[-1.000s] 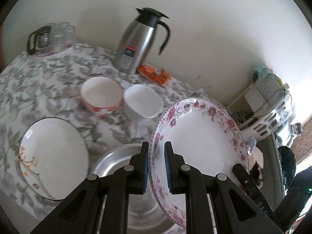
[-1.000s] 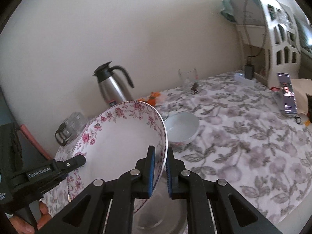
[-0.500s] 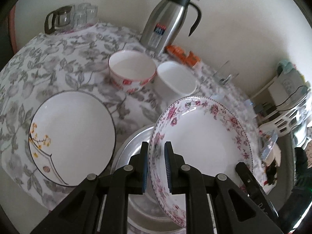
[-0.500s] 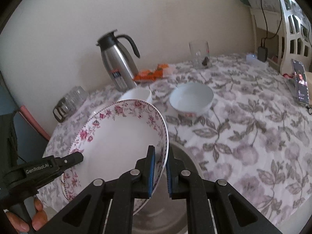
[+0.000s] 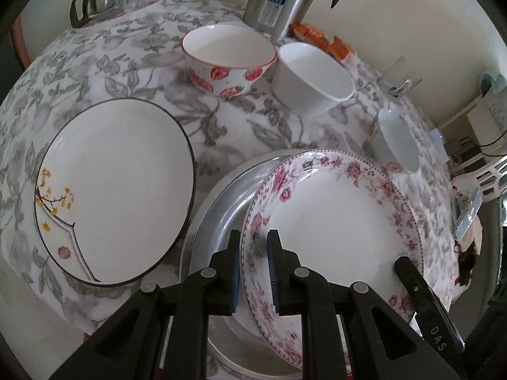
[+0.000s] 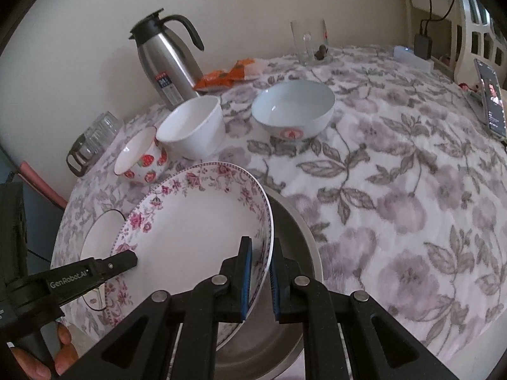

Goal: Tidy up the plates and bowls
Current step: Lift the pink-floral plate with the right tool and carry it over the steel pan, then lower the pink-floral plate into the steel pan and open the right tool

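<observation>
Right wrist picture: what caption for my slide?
Both grippers hold a flowered plate over a metal pan.

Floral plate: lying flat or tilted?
Tilted: the floral plate is held by its rims above the metal tray, left edge raised.

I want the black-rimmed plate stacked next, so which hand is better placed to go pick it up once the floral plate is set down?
Probably the left. The left gripper grips the floral plate on the edge beside the black-rimmed plate; the right gripper holds the far edge.
</observation>
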### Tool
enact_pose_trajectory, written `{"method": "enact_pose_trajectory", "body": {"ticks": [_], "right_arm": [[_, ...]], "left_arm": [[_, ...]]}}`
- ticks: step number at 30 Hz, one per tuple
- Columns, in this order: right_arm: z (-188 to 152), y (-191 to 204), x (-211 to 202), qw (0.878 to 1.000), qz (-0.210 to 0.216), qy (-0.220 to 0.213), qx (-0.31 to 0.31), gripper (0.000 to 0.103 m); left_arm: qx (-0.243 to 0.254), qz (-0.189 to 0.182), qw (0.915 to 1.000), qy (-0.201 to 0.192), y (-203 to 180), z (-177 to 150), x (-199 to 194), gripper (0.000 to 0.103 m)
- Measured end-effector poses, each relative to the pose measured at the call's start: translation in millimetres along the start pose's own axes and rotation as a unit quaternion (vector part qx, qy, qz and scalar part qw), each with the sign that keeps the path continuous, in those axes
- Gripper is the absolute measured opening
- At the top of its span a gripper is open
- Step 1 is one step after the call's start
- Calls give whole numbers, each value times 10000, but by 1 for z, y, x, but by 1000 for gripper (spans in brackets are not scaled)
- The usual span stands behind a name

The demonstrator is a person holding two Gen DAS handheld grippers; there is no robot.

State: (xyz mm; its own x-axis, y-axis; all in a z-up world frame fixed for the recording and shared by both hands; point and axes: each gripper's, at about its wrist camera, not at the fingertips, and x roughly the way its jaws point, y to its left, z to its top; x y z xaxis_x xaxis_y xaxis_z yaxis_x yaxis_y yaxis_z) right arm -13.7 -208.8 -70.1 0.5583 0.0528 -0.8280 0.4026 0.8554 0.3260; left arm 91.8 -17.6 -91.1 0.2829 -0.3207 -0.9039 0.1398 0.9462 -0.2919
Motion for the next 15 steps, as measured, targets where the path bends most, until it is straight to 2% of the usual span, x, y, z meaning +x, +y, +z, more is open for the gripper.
{"method": "enact_pose_trajectory", "body": {"ticks": [7,15], "right_arm": [[-5,-7,16,9995,-47,299,60,12],[-10,-8,28,9985,-131,527,23,12]], "left_arm": [[-46,158,9994,315,2,-5,17,15],[-53,319,9983,495,3,-9,31,16]]}}
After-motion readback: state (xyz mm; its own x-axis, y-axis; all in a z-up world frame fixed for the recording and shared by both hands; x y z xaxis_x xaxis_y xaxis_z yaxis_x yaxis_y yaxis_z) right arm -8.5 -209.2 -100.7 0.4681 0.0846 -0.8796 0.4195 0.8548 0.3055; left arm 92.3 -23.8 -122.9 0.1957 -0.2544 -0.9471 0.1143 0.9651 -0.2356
